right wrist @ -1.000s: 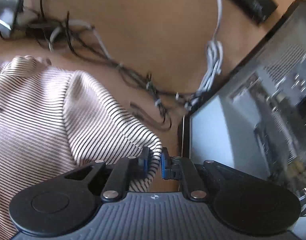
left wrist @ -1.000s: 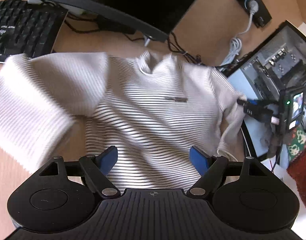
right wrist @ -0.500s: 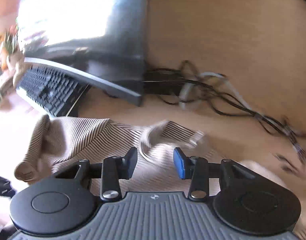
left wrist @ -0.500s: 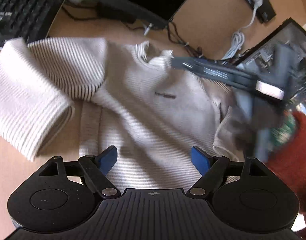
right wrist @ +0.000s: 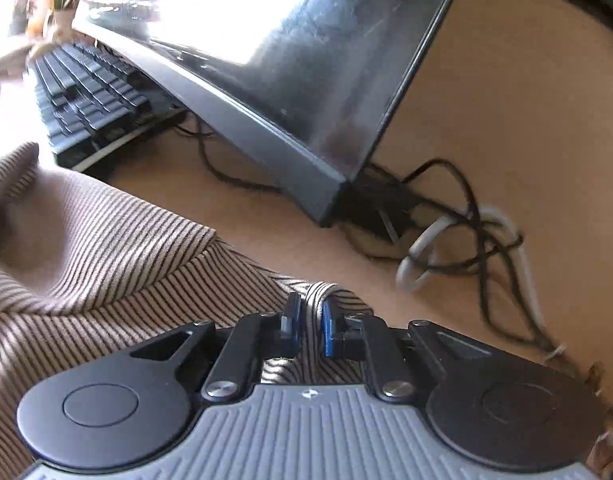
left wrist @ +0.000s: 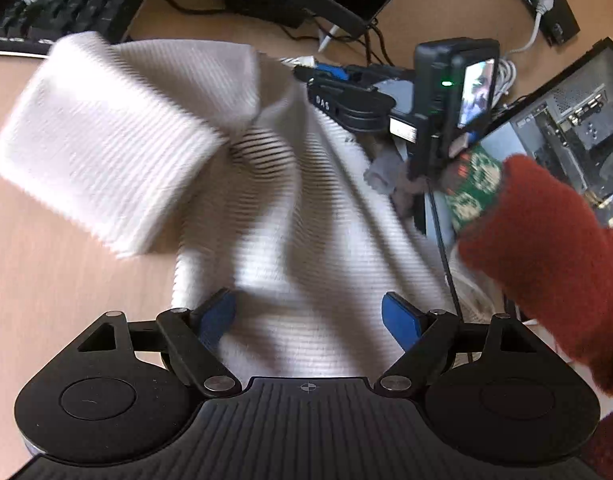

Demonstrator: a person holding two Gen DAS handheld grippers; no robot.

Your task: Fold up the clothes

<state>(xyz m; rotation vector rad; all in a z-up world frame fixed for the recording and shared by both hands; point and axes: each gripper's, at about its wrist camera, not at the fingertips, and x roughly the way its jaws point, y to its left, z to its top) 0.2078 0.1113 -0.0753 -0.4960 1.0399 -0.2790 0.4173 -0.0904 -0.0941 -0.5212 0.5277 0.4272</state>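
striped sweater (left wrist: 290,216) on desk (left wrist: 58,264), left claw (left wrist: 310,316) spread wide over it, right claw (right wrist: 308,326) pinching its fabric

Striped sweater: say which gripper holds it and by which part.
The right gripper is shut on a pinched fold at the striped sweater's edge; the left gripper is open, holding nothing.

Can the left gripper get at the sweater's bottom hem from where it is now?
Probably yes: the left gripper is open, the striped sweater lies directly between its fingers, nothing in between.
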